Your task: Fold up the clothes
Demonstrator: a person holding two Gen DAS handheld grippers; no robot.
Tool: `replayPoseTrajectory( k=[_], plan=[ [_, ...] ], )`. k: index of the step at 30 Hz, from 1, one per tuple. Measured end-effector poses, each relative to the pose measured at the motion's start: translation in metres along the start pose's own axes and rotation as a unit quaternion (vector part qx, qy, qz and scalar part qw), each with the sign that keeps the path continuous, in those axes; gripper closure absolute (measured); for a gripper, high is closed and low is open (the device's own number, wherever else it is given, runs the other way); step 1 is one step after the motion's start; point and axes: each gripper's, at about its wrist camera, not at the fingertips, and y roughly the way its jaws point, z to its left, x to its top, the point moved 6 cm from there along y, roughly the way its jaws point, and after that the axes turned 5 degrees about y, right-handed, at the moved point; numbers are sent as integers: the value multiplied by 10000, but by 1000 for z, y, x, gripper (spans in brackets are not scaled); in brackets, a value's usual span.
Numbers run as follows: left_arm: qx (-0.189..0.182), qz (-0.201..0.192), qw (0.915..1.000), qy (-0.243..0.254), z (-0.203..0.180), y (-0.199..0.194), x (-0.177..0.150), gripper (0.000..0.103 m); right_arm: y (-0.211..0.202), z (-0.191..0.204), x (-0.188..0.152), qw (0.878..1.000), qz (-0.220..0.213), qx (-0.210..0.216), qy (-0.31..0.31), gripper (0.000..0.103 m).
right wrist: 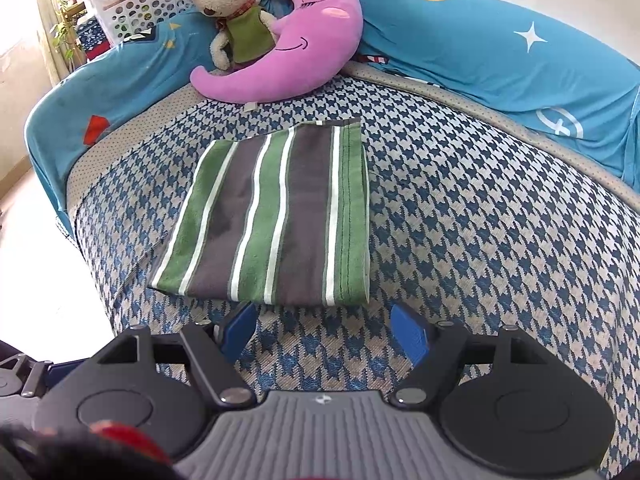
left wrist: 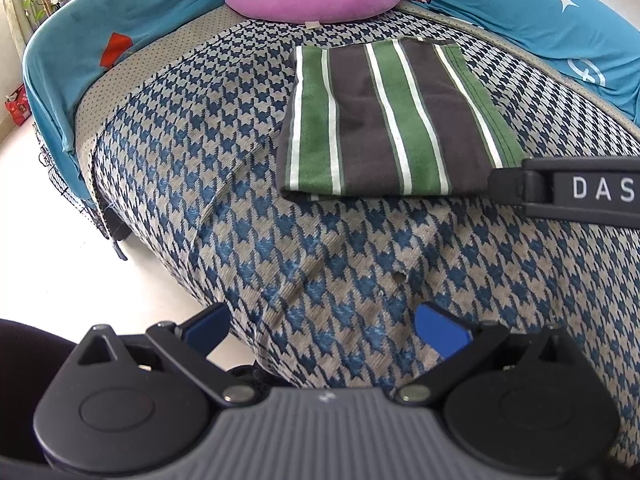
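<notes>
On the houndstooth sofa seat (right wrist: 460, 200): one folded green-and-grey striped cloth (right wrist: 276, 216), flat. My right claw (right wrist: 326, 334) and left claw (left wrist: 324, 328): both spread wide, empty.

Left gripper (left wrist: 322, 330): matte black housing with two round side caps, grey ribbed centre plate bearing a small white emblem, silver pivot screws at the black link arms, blue flat finger pads (left wrist: 442, 330). Right gripper (right wrist: 324, 330): identical build, same grey ribbed plate, silver screws, blue pads (right wrist: 412, 334); white letters "DAS" on its black side bar.
</notes>
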Motion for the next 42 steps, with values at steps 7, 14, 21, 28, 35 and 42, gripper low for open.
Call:
replayPoseTrajectory(
  k=[7,14,21,28,35,42],
  plan=[
    [-81,58,9999,-25,-2,-5,5,0,-13,-3,3,9999,-121,67,-15,28],
    [-70,91,9999,1,-7,-8,7,0,-11,-2,2,10000,-44,4,-21,28],
    [-105,146,9998,4,-10,-13,2,0,-14,4,-5,9996,11,-91,-274,28],
    [-63,175,9998,48,-11,-19,-6,0,-24,2,-8,9997,-35,-145,-201,28],
    [45,-142,9999,84,-12,-42,2,0,-43,-7,-7,9995,-231,-224,-6,28],
    [234,-483,9983,207,-17,-60,14,0,-56,-12,-7,9991,-349,-168,184,28]
  ],
)
